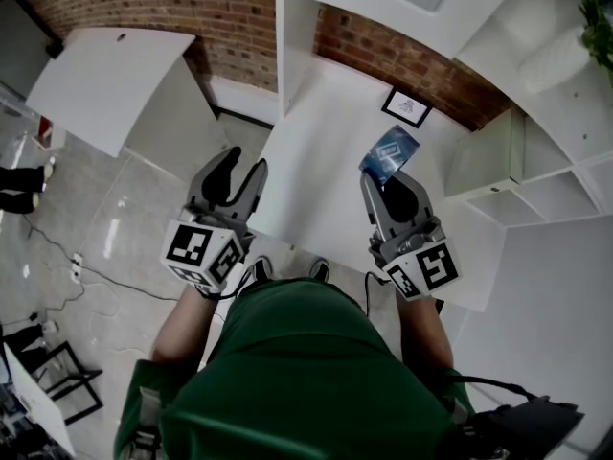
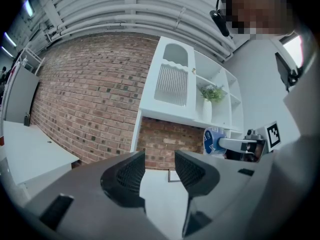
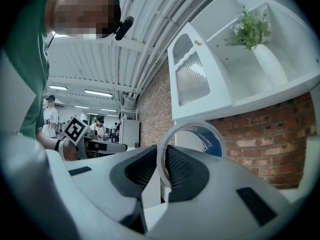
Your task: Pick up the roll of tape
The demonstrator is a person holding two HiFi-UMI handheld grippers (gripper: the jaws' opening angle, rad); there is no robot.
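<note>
The roll of tape (image 1: pixel 390 152), a clear ring with a blue label, is held off the white table (image 1: pixel 316 142) by my right gripper (image 1: pixel 386 185), which is shut on its rim. In the right gripper view the roll of tape (image 3: pixel 206 138) stands upright, its band pinched between the pads of the right gripper (image 3: pixel 161 163). My left gripper (image 1: pixel 239 178) hovers over the table's left edge, open and empty. In the left gripper view the jaws of the left gripper (image 2: pixel 160 170) stand apart, and the tape (image 2: pixel 213 140) shows at the right.
A small framed picture (image 1: pixel 406 108) leans at the back of the table against the brick wall. A white shelf unit (image 1: pixel 536 161) stands to the right, with a potted plant (image 3: pixel 250 31) in it. Another white table (image 1: pixel 105 75) stands at the left.
</note>
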